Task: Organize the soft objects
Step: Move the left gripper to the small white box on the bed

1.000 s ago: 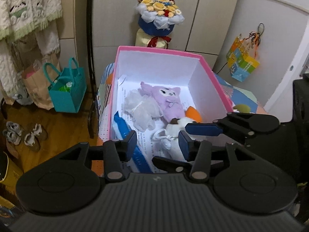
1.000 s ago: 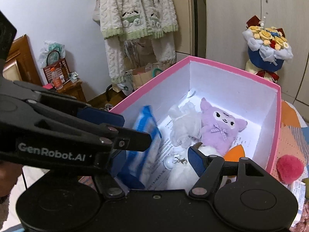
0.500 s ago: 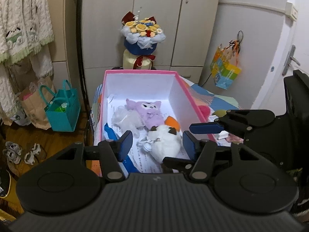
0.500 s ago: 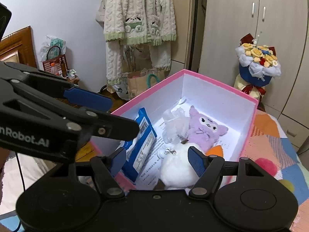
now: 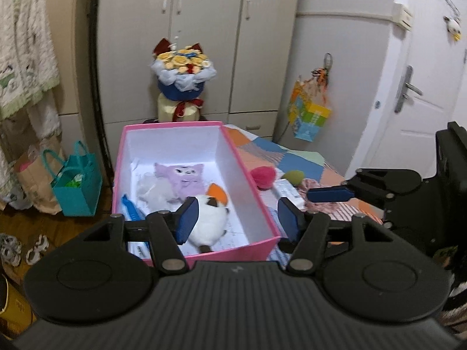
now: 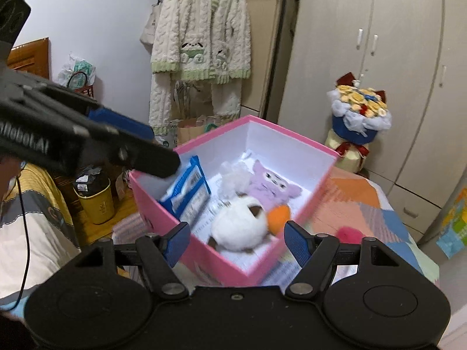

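With both the left gripper (image 5: 236, 218), its jaws opening, and the right gripper (image 6: 233, 240) apart and empty above the pink box (image 5: 251, 172), reach for the pink pompom (image 5: 264, 176) at two o'clock, squeezing gently.

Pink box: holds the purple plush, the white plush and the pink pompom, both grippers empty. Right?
Not quite. The pink pompom lies outside the pink box, on the patchwork cover beside it, as the left wrist view shows. The purple plush and white plush are inside.
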`<state>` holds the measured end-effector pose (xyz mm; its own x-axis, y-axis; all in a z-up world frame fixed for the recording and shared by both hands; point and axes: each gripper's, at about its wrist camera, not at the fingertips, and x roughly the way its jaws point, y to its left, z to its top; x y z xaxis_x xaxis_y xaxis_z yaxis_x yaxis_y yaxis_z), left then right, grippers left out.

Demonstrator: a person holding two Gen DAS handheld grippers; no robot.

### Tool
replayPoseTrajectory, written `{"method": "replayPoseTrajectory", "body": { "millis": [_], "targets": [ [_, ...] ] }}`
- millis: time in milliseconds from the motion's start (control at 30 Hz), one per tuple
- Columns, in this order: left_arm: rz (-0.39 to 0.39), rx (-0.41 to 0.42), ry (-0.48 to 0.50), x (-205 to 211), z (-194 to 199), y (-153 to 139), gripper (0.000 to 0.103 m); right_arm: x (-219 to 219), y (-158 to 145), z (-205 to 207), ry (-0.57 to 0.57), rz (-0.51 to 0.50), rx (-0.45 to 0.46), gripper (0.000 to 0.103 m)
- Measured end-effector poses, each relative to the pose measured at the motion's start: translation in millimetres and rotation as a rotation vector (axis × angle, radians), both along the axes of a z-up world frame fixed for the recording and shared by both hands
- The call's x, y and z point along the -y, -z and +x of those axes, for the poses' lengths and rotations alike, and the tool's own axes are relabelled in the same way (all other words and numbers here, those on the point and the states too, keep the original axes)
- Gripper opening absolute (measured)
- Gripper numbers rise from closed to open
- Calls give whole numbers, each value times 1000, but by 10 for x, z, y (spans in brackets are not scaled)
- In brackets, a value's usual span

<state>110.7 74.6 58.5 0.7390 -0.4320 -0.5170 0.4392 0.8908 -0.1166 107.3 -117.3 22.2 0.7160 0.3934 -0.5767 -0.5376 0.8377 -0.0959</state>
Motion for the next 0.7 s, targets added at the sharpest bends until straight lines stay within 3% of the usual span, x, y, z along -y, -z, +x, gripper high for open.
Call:
{"method": "replayPoseTrajectory", "body": {
  "millis": [300,700],
  "targets": [
    [-34,-23,41,479,33,4,59,870,168,-204,160,22,0,77],
    [-71,-102,63,1211,417,289,59,1734,474,11,293,102,-1,78]
  ]
}}
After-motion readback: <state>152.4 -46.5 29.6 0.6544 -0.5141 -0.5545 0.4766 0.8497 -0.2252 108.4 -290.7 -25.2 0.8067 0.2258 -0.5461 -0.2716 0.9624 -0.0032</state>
